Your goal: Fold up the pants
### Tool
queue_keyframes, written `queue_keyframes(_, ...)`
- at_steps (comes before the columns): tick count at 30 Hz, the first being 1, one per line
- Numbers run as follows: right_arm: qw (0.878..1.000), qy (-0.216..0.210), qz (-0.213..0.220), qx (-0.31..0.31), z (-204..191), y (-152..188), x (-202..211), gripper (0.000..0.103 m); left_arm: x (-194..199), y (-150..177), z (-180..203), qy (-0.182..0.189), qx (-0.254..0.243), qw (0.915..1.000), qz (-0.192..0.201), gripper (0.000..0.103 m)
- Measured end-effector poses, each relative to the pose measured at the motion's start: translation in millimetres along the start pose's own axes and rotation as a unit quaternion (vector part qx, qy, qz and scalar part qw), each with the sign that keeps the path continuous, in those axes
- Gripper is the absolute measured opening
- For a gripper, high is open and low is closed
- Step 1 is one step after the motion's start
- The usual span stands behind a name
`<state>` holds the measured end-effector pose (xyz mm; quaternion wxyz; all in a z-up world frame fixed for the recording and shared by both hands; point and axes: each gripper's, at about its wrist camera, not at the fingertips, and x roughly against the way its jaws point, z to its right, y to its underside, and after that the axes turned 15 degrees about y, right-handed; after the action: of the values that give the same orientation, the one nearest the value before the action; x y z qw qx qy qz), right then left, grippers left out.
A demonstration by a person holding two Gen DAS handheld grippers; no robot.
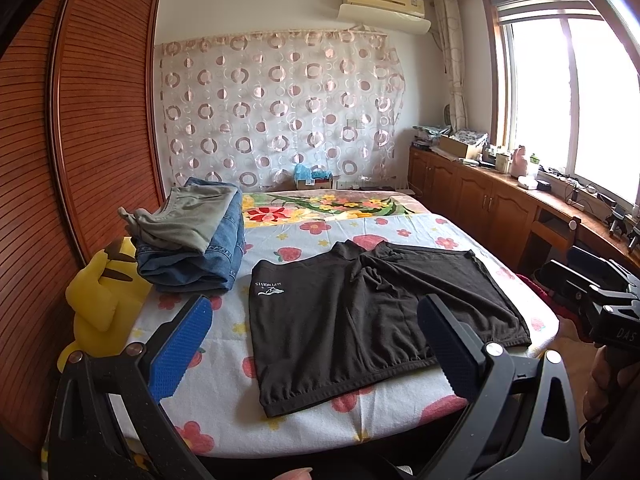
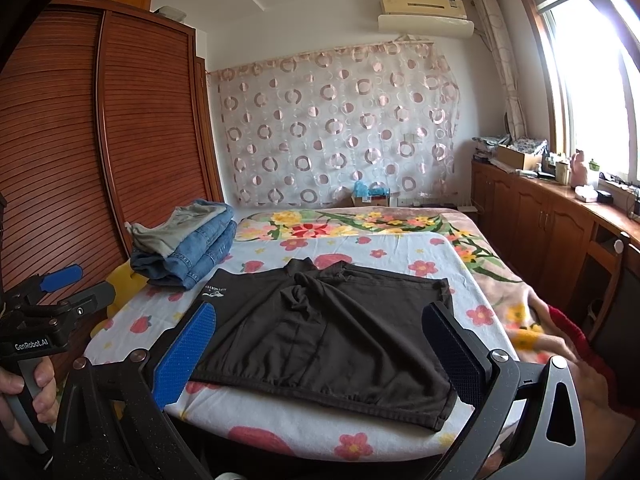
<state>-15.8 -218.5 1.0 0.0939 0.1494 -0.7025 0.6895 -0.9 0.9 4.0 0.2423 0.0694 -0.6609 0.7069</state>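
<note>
Black shorts (image 1: 360, 320) lie spread flat near the foot of the bed, waistband toward me, a small white logo on the left leg; the right wrist view shows the same shorts (image 2: 320, 336) with bunched cloth at the crotch. My left gripper (image 1: 316, 344) hovers open above the near edge, blue pads (image 1: 180, 352) wide apart and empty. My right gripper (image 2: 320, 356) is also open and empty, held just short of the waistband. The left gripper's body (image 2: 44, 316) shows at the left of the right wrist view, a hand on its handle.
A folded stack of jeans and a grey garment (image 1: 192, 240) sits at the bed's left, a yellow plush toy (image 1: 104, 296) beside it. A slatted wooden wardrobe (image 1: 80, 120) stands left. A cluttered wooden cabinet (image 1: 500, 196) runs under the window on the right. The flowered bedsheet (image 1: 320, 232) stretches beyond the shorts.
</note>
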Motion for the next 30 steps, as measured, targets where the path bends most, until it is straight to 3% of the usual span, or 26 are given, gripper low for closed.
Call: queue_keyframes(30, 1.000, 0.002, 0.002, -0.001, -0.5, 0.0, 0.2, 0.103, 3.6, -6.1, -2.6, 0.000, 0.001, 1.0000, 0.002, 0.103)
